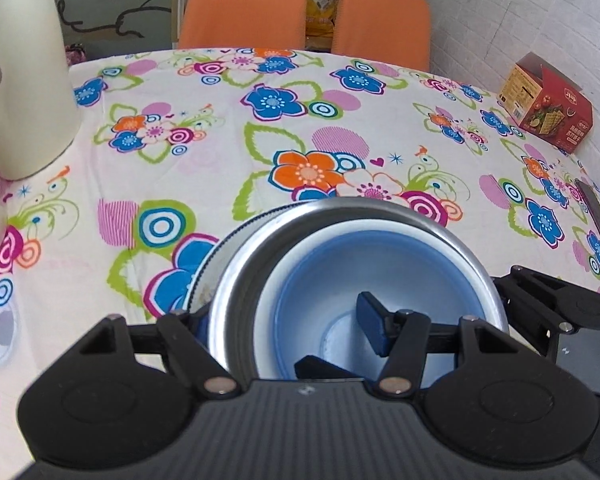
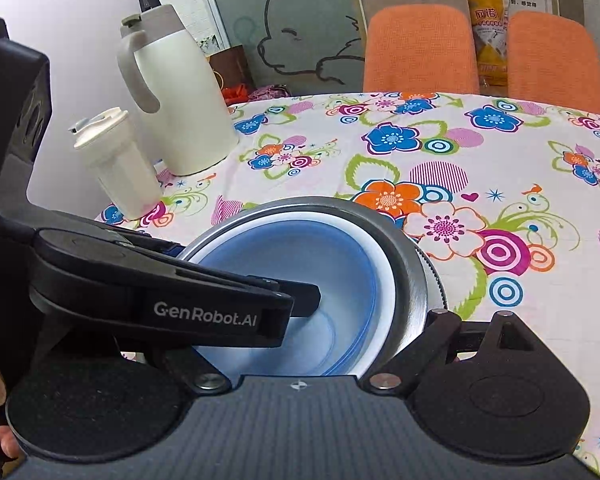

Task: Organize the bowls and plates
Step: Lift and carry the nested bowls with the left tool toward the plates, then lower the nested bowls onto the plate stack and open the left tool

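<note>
Brushed-metal bowl [image 1: 236, 280], glossy blue bowl [image 1: 380, 272]

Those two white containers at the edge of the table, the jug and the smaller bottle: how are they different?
The jug is much taller and wider than the bottle. The jug has a big loop handle on its side and a greyish top; the bottle shows no side handle and has a cream cap with a small flip tab. The jug stands farther back on the tablecloth, the bottle nearer the camera. Both are cream-white and upright.
</note>
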`<state>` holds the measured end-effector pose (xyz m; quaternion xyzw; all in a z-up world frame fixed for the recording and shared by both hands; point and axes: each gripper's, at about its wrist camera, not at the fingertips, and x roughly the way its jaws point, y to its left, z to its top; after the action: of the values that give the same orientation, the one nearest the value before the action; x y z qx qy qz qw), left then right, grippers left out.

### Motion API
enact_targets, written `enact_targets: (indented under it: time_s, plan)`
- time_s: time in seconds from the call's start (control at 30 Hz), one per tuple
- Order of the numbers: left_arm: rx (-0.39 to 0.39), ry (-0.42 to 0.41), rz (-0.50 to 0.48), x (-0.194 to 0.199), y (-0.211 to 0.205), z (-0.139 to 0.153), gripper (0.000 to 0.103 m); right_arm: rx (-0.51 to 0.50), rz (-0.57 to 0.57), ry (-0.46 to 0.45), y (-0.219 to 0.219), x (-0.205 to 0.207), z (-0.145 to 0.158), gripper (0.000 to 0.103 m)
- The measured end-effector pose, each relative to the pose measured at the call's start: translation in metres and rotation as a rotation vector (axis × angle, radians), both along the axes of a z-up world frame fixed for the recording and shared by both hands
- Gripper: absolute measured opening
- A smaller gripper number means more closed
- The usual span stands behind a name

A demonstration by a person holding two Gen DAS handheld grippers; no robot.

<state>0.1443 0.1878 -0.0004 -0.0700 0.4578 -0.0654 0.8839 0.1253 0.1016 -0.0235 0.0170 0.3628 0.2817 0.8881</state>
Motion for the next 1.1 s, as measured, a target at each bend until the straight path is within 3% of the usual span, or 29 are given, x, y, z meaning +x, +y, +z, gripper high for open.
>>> enact_targets:
  time_s: [0.27, 0.43, 0.57, 0.8, 1.1]
  plan:
    - [0.006, -0.018, -0.012, 0.002, 0.000, -0.004, 0.059, 0.018, -0.005, 0.018, -0.001, 0.004, -0.006, 0.078]
    - [-0.012, -0.045, -0.019, 0.000, -0.001, -0.006, 0.068, 0.064, -0.008, 0.072, -0.007, 0.009, -0.013, 0.077]
    - [0.014, -0.083, -0.015, -0.003, -0.003, -0.003, 0.072, 0.082, -0.008, 0.072, -0.009, 0.008, -0.012, 0.076]
    - [-0.022, -0.107, -0.010, -0.007, 0.002, 0.004, 0.072, 0.109, -0.039, 0.066, -0.020, 0.006, -0.008, 0.076]
    - [-0.001, -0.149, 0.024, -0.015, 0.003, 0.013, 0.073, 0.108, -0.054, 0.043, -0.025, 0.006, -0.002, 0.076]
